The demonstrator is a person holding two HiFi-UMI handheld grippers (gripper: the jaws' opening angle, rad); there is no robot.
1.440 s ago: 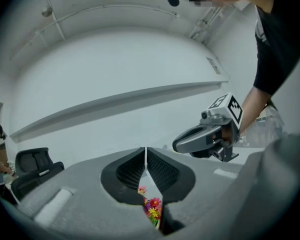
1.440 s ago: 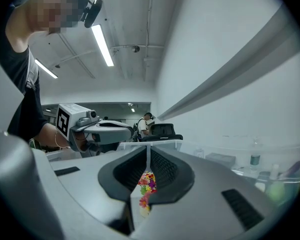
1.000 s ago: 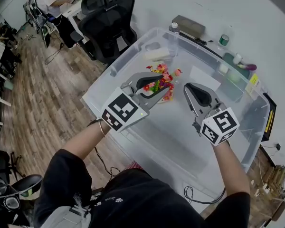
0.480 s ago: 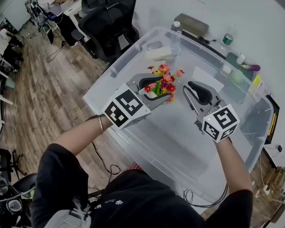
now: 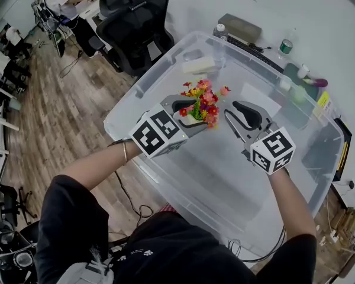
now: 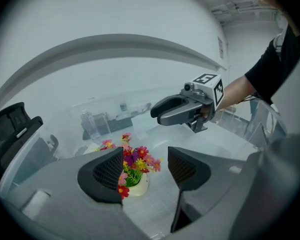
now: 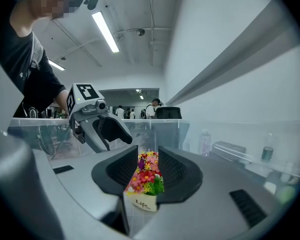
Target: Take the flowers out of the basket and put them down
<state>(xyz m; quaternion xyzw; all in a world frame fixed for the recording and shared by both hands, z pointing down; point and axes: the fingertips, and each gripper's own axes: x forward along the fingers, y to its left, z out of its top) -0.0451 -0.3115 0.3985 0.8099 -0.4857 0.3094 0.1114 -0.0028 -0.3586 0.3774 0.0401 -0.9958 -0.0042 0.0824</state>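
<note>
Item: bunch of small red, pink and yellow artificial flowers (image 5: pixel 201 99) in a white pot. Stands upright on floor of large clear plastic tub (image 5: pixel 149 79), btwn your grippers.
L gripper (image 6: pixel 146 169): jaws just opening, approx half apart, pot at tips, not pinched.
R gripper (image 7: pixel 149 170): jaws just opening, narrow gap, empty.
Both lower than 1 sec ago.
Status: flowers likely not yet out, grasp pending.

The left tongs (image 6: pixel 146 171) hide half the white pot (image 6: pixel 137 185) — the right tongs (image 7: pixel 148 169) hide its sides.
</note>
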